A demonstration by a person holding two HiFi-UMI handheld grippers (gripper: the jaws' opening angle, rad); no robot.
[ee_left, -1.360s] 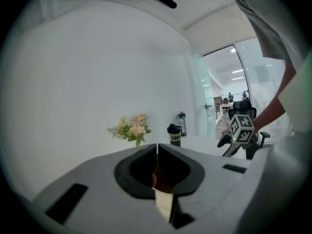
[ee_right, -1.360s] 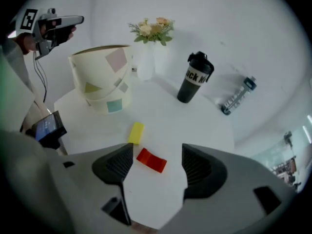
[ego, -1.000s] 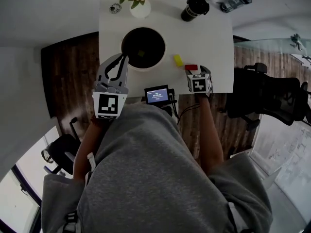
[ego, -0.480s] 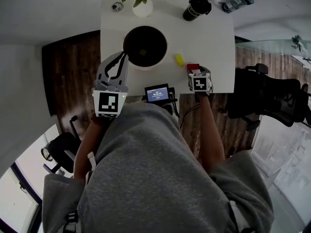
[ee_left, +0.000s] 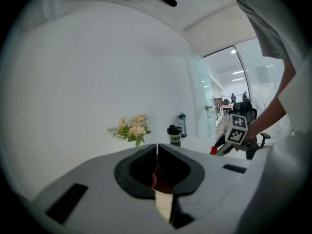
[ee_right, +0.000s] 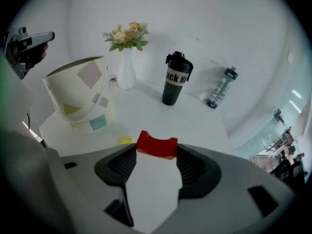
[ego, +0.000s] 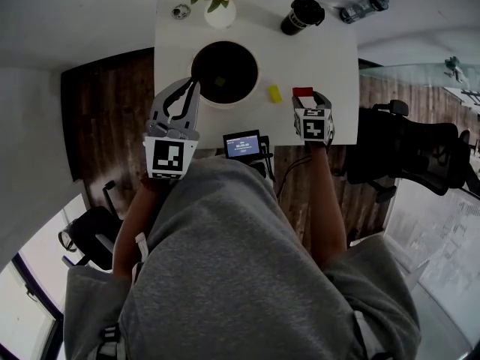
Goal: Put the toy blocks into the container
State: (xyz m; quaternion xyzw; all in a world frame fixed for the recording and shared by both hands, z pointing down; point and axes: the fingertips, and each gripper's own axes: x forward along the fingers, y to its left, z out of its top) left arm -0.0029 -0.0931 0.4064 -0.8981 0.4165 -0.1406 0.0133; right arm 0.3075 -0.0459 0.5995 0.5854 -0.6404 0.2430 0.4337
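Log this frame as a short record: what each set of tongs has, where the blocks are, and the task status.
left tongs: shut on the rim of the container
right tongs: jaws have just been closing, now gripping the red block between them
yellow block: loose on the table, between container and red block
inside container: one small yellowish block
status: red and yellow blocks not yet in
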